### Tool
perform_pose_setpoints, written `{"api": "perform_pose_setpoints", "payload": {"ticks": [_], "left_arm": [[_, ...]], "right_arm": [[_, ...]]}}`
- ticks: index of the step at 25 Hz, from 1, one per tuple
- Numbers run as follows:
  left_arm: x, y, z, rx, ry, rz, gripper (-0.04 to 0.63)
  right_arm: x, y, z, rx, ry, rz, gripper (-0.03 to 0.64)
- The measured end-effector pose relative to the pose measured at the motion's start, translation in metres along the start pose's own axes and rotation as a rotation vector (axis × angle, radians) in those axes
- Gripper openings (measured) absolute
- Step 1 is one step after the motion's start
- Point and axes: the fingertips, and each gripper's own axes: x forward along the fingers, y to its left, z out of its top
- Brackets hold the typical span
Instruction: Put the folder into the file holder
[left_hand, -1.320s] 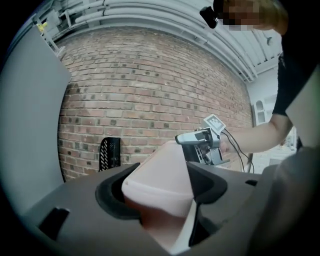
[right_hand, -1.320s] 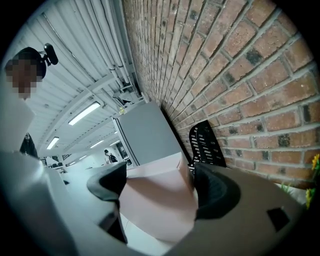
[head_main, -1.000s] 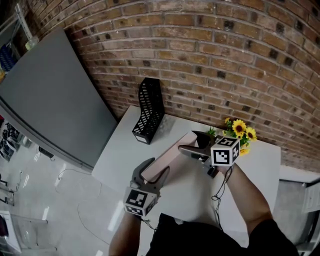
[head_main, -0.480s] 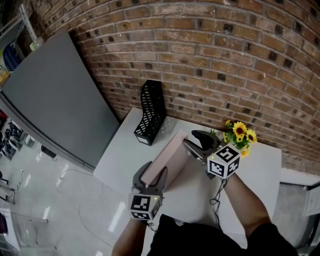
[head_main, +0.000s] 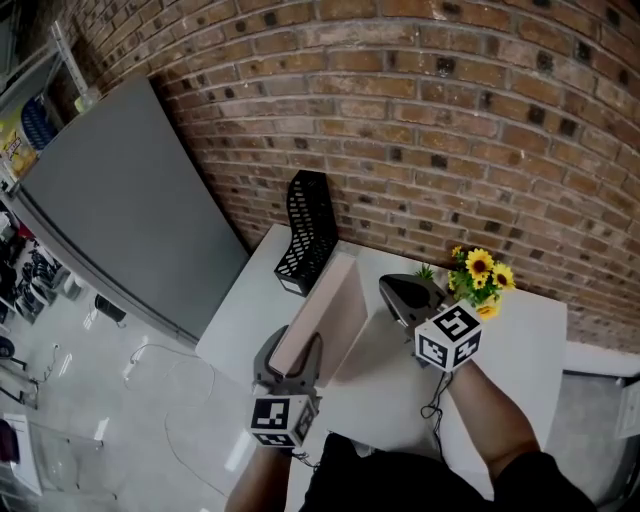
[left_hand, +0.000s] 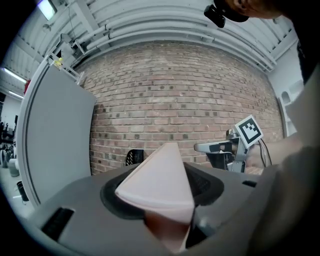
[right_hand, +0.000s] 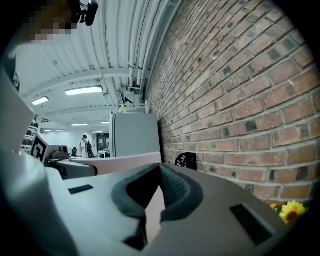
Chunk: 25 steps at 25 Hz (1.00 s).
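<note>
A pale pink folder stands tilted on its long edge over the white table, its far end pointing at the black mesh file holder by the brick wall. My left gripper is shut on the folder's near end; the folder fills the space between its jaws. My right gripper hangs just right of the folder, apart from it, jaws shut with nothing in them. In the right gripper view the folder runs along the left and the file holder shows beyond.
A small pot of sunflowers stands at the wall, right of my right gripper. A large grey panel leans beside the table's left side. The brick wall runs close behind the file holder.
The right gripper's jaws have closed and it now stands off the folder. The left gripper has tipped the folder up onto its edge and swung its far end closer to the file holder.
</note>
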Motion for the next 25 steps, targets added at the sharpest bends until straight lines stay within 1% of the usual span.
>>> {"api": "perform_pose_setpoints", "payload": {"ticks": [3,8,11,15,21,25], "left_arm": [[-0.007,0.006,0.019,0.011,-0.046,0.034,0.222],[-0.019,0.024,0.043,0.021,-0.085,0.105,0.221],[-0.024,0.037,0.054,0.006,-0.082,0.136,0.221],[-0.023,0.059,0.073,0.01,-0.126,0.18,0.219],[-0.008,0.087,0.096,0.03,-0.155,0.189,0.219],[0.009,0.106,0.105,0.034,-0.167,0.173,0.218]], "right_arm": [[-0.005,0.004,0.005,0.006,-0.009,0.007,0.003],[-0.009,0.008,0.012,0.011,-0.025,0.012,0.003],[-0.01,0.011,0.015,0.011,-0.031,0.017,0.003],[-0.01,0.01,0.016,0.01,-0.033,0.011,0.003],[0.0,0.0,0.017,0.019,-0.03,-0.026,0.003],[0.014,-0.005,0.014,0.028,-0.023,-0.051,0.003]]}}
